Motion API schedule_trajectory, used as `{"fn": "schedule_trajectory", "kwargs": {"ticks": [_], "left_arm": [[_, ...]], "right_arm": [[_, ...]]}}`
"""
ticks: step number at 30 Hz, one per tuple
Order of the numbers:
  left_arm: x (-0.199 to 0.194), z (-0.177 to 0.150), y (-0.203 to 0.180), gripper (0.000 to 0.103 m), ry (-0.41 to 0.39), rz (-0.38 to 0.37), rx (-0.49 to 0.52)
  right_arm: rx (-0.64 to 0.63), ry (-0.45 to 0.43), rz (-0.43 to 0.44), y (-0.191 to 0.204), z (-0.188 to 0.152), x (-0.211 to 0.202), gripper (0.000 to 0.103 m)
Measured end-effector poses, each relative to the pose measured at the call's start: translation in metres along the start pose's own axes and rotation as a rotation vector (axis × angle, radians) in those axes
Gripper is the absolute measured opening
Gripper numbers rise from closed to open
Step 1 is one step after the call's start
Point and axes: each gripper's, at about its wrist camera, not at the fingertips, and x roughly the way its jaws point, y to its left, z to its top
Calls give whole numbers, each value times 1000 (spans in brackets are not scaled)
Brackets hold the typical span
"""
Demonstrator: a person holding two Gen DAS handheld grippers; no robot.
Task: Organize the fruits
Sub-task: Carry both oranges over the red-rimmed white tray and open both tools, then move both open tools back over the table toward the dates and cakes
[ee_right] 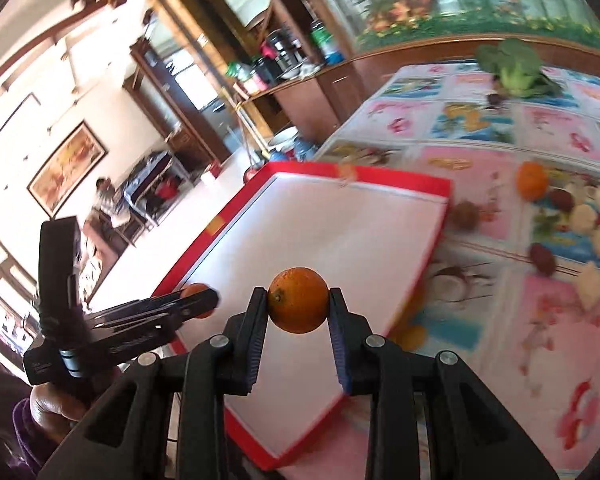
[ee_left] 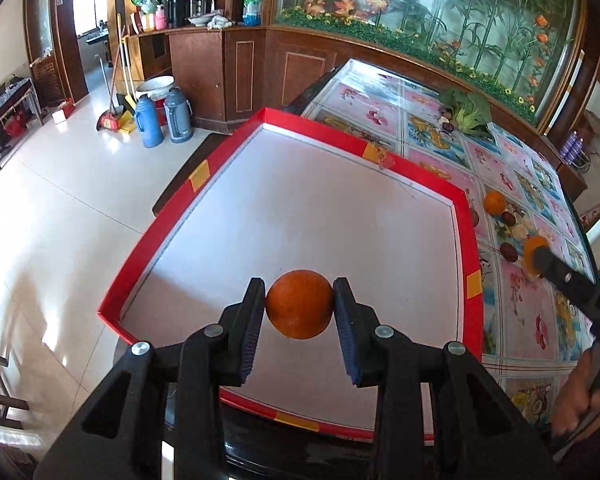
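1. Currently clamped in left gripper (ee_left: 300, 308): one orange (ee_left: 300, 309), pinched at its sides between both pads, held over the white floor of the red-rimmed box (ee_left: 466, 216), near its front edge. Contact with the floor: cannot tell.
2. Also clamped, in right gripper (ee_right: 298, 306): a second orange (ee_right: 298, 300), stem dimple facing left, held above the box's near right part.
3. Seen from right wrist view: left gripper at lower left, over the box's left rim, with its orange showing behind the fingers.
4. Loose on the flowered tablecloth (ee_right: 540, 320), right of the box: a third orange (ee_right: 532, 181), dark plums (ee_right: 542, 259), pale round fruits (ee_right: 584, 218).
5. At the far table edge, well apart: leafy greens (ee_right: 514, 66).
6. Right view blurred.
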Motion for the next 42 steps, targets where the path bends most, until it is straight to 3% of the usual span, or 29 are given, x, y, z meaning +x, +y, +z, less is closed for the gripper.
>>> {"fn": "schedule_trajectory", "kwargs": {"ticks": [5,11,15,17,19,21,23,24,31,33,42], "left_arm": [[11,-6,8,37,37,-10,-13],[8,-7,20,37,22,-2,-16],[13,-9,23,37,31,13,-14],[13,-10,23,37,25,16,-8],[13,-10,21,37,25,26,-2],[14,-9,18,42,22,38,10],[12,-6,13,59,10,53,16],[8,-6,12,61,-9,57,24],[-11,-5,-6,67,-77,69,77],[-15,-9,-19,72,-84,43,109],[-19,-18,-94,72,-83,-29,281]], "right_arm": [[-42,58,-28,12,-2,25,29],[-67,109,-74,22,-14,34,29],[-85,122,-122,27,-21,39,34],[-84,135,-114,26,-23,40,42],[-87,119,-108,26,-23,35,57],[-106,74,-96,27,-23,25,57],[-126,31,-99,26,-22,12,57],[-129,8,-97,24,-21,4,57],[-87,-117,-166,-16,-10,-45,60],[-52,-145,-193,-35,-8,-60,60],[38,-217,-314,-95,-7,-108,61]]}}
